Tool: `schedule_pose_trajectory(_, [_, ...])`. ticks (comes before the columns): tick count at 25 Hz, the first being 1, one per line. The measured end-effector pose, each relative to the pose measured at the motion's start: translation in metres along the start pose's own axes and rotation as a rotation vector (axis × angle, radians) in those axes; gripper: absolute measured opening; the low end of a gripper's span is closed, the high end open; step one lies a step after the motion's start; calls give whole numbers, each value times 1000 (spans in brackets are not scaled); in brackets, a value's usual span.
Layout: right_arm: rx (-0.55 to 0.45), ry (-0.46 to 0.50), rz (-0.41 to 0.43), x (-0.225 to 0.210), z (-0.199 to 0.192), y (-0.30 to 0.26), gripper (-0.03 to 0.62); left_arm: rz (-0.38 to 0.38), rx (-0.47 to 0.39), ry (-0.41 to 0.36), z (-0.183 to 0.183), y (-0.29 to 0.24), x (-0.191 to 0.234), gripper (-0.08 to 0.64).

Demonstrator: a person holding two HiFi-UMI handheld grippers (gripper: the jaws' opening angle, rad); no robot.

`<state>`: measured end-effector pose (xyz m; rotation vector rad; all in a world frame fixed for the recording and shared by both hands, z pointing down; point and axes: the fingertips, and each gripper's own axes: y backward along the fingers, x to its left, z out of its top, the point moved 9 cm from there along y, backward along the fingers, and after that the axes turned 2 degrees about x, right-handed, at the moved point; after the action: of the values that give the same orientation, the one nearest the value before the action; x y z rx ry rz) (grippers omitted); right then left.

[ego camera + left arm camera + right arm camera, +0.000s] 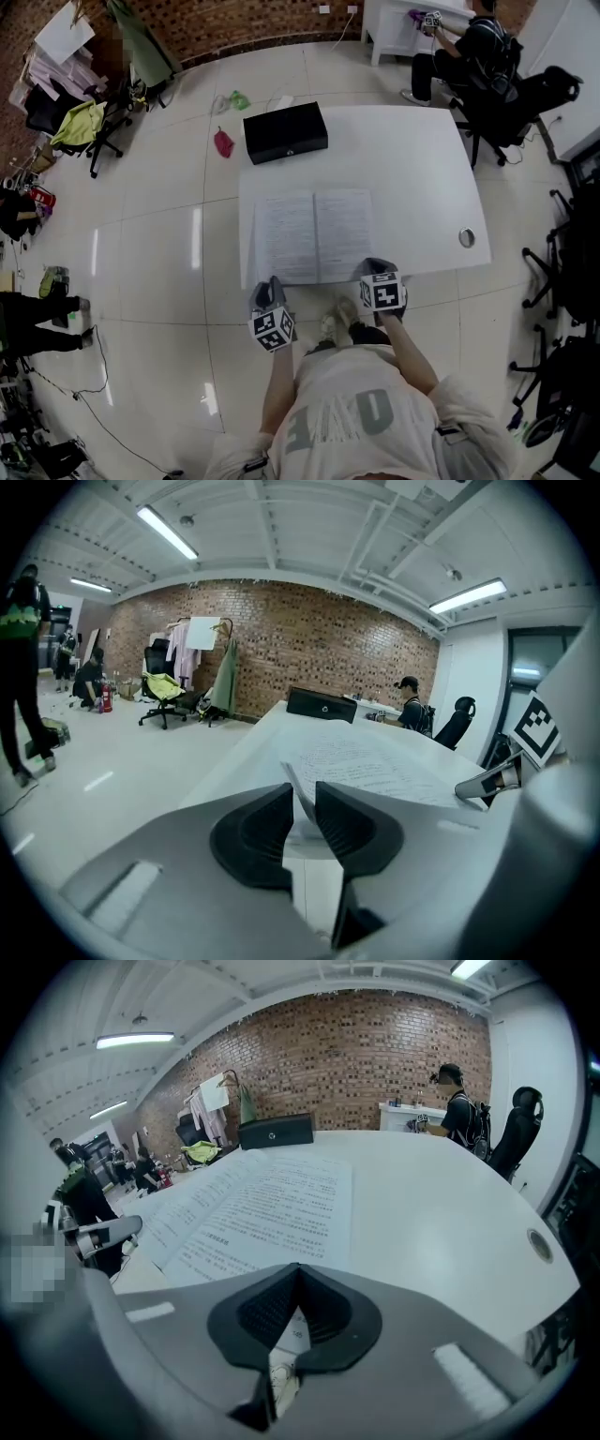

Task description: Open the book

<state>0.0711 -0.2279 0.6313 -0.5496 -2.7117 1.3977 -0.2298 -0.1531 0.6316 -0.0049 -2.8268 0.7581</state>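
Book lies open at table near edge. Left gripper jaws slightly apart, page edge loose between them; right gripper jaws together at book's near right corner. Judgement: draw left clear without dragging page

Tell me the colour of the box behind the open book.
The box is black; the head view shows it best.

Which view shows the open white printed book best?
Head view: the open white printed book lies whole, both pages seen from above. Both gripper views show it slanted, its near edge hidden.
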Motion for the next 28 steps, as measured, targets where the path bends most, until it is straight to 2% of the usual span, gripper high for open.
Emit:
schedule_pose_trajectory(4, [4,12,-3,1,1,1,3,-7,-5,29,-6,-5,6,114])
schedule_pose_trajectory(7, [10,27,-6,2,2,1,3,-7,6,14,-4,-6,7,114])
schedule_pose_trajectory(12, [-2,13,-77,-24,-1,5,3,-68,37,-4,-3,-15,-18,120])
schedule_pose_trajectory(14, [-19,-17,-94,-36,-1,7,3,-86,26,21,-5,-19,-29,122])
schedule_pose_trajectory(16, [-53,-41,-84,-43,-3,10,5,-65,16,44,-6,-18,-33,139])
schedule_pose_trajectory(18, [-106,-66,-67,-45,-5,20,5,-22,9,36,-5,-12,-32,186])
schedule_pose_trajectory(21, [-210,-67,-27,-37,5,41,5,15,-64,18,7,1,-32,269])
schedule_pose_trajectory(24, [-295,-53,12,-23,26,57,5,-3,-177,-40,31,10,-36,267])
schedule_pose_trajectory(26, [-334,-47,37,-15,37,64,5,-41,-238,-84,50,14,-43,251])
schedule_pose_trajectory(28, [-366,-44,50,-10,42,72,5,-104,-300,-118,68,20,-52,163])
